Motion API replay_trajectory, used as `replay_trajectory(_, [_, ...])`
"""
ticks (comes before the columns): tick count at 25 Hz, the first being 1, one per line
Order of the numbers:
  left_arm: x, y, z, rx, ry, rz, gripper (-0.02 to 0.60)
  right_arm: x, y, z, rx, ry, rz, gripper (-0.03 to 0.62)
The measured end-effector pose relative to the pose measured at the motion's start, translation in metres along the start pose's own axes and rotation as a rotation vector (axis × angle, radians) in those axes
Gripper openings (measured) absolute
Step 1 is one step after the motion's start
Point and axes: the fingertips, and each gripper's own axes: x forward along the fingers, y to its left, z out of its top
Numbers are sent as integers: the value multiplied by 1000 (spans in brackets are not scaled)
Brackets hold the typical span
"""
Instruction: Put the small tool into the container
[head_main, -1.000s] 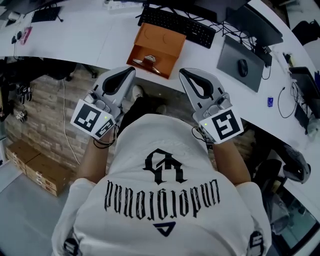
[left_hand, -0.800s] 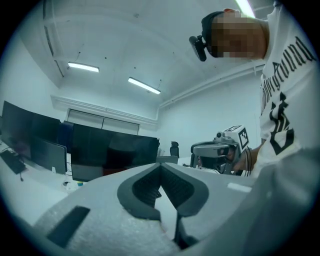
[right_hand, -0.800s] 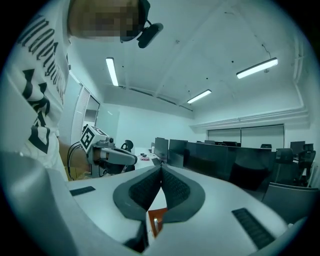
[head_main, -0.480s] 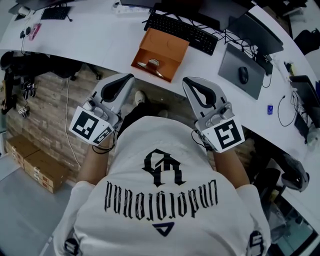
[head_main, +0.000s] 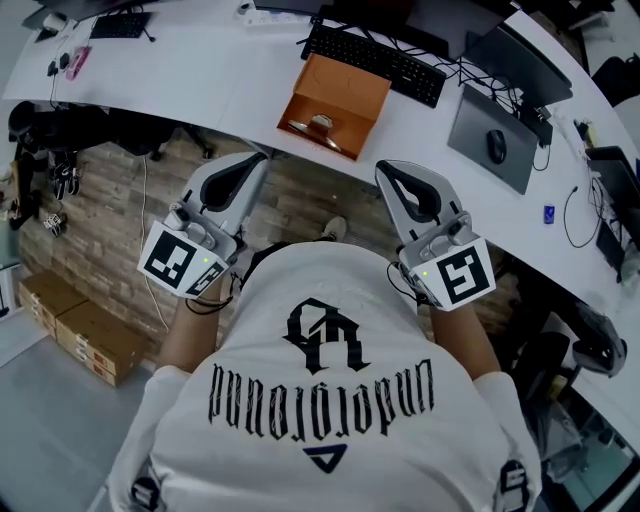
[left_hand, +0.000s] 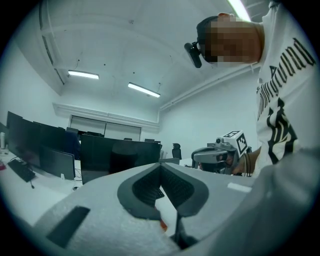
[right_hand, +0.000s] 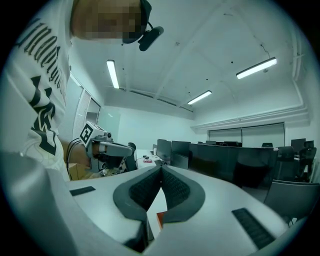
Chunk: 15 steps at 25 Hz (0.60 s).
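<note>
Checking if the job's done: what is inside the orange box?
The orange box holds a small metallic object near its front edge, too small to identify. The rest looks bare; nothing covers it.

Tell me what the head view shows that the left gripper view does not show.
Only the head view: the orange container on the white desk, a small tool in it, and the keyboard. Only the left gripper view: the left gripper with its jaws shut on nothing, ceiling lights, a row of dark monitors. Both: the right gripper and the person's white shirt.
</note>
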Motion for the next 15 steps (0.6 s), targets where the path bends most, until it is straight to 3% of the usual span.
replay_trajectory(9, [-78, 17, -2, -8, 6, -19, 12, 21, 58, 15, -6, 10, -44, 14])
replay_trajectory(15, [-136, 15, -2, 31, 9, -77, 12, 33, 118, 27, -7, 6, -85, 14])
